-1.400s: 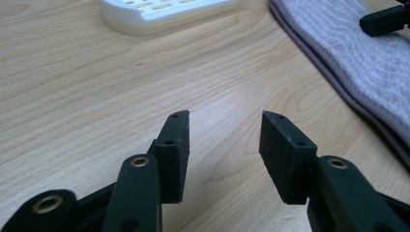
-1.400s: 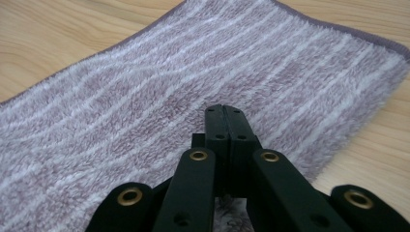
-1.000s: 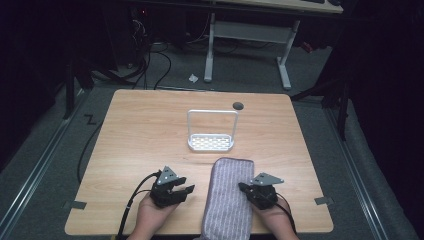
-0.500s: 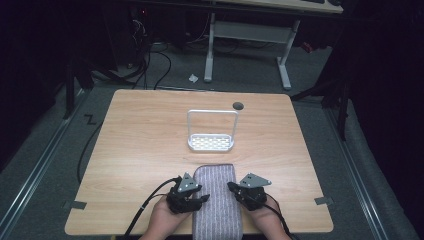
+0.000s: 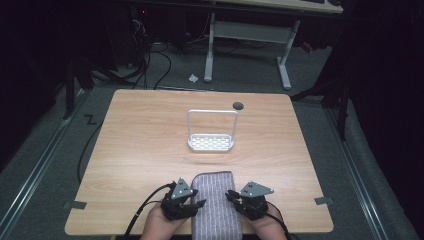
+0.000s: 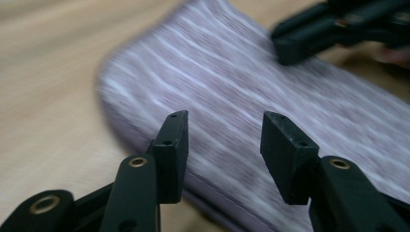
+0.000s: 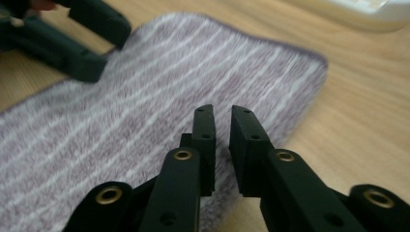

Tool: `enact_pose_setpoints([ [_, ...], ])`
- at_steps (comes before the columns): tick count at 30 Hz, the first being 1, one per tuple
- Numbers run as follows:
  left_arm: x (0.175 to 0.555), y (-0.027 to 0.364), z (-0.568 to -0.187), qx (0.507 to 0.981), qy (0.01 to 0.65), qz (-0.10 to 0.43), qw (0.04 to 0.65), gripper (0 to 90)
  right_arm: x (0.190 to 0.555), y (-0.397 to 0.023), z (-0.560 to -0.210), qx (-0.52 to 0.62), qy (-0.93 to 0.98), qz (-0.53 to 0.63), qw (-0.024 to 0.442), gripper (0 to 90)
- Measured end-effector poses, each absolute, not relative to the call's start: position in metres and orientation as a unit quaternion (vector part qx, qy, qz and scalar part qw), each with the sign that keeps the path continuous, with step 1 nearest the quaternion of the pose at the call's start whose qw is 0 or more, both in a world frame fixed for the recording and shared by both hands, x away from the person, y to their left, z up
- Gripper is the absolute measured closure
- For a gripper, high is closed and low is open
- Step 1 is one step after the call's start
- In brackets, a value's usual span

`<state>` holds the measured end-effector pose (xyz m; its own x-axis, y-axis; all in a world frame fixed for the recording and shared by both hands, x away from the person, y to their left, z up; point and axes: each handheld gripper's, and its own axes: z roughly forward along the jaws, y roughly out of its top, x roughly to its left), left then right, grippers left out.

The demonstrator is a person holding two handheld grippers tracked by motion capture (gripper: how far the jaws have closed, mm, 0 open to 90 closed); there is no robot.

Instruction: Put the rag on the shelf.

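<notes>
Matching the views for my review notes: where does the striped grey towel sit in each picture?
High view: the towel lies at the table's near edge, bottom centre, between the left gripper and right gripper.
Left gripper view: it runs from top centre to bottom right, behind that gripper's own jaws.
Right gripper view: it covers the left and centre.
Shared landmark: the towel's rounded far end, in all three views.

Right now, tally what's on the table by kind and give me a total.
Striped grey towel: 1
White wire rack: 1
Hand-held tools: 2, the left tool and the right tool, one at each side of the towel
Total: 4
</notes>
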<state>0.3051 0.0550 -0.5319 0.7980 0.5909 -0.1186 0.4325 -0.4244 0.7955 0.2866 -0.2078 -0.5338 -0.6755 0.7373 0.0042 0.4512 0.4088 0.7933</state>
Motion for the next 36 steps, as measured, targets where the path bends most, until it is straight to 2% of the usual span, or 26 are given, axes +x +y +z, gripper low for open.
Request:
enact_pose_setpoints([
  [4,0.328,0.057,-0.532,0.819,0.349,0.115,0.441,49.3,0.289,-0.211,-0.532,0.369,0.814,0.409,0.184,76.2],
  [10,0.342,0.044,-0.542,0.817,0.374,0.134,0.418,52.9,0.295,-0.214,-0.536,0.381,0.811,0.401,0.190,67.3],
  [12,0.342,0.040,-0.542,0.815,0.377,0.137,0.418,55.9,0.296,-0.215,-0.537,0.387,0.808,0.402,0.191,64.8],
  [15,0.344,0.039,-0.543,0.810,0.385,0.131,0.423,65.4,0.298,-0.216,-0.537,0.391,0.803,0.405,0.195,61.5],
  [16,0.345,0.040,-0.543,0.805,0.392,0.122,0.427,65.4,0.298,-0.216,-0.537,0.391,0.803,0.405,0.195,61.5],
  [19,0.349,0.042,-0.543,0.797,0.406,0.103,0.436,73.4,0.306,-0.218,-0.533,0.401,0.793,0.413,0.199,60.1],
  [22,0.350,0.044,-0.544,0.796,0.407,0.096,0.438,76.1,0.322,-0.215,-0.528,0.418,0.789,0.400,0.207,59.4],
  [24,0.350,0.044,-0.544,0.796,0.406,0.096,0.438,77.2,0.338,-0.213,-0.529,0.437,0.782,0.395,0.202,59.6],
  [28,0.350,0.044,-0.544,0.795,0.407,0.092,0.440,77.5,0.348,-0.210,-0.534,0.449,0.784,0.383,0.191,58.2],
  [31,0.350,0.045,-0.544,0.795,0.408,0.091,0.440,77.5,0.351,-0.208,-0.538,0.458,0.787,0.374,0.178,57.2],
  [36,0.350,0.044,-0.544,0.796,0.406,0.093,0.440,77.1,0.346,-0.204,-0.540,0.450,0.788,0.375,0.191,58.5],
])
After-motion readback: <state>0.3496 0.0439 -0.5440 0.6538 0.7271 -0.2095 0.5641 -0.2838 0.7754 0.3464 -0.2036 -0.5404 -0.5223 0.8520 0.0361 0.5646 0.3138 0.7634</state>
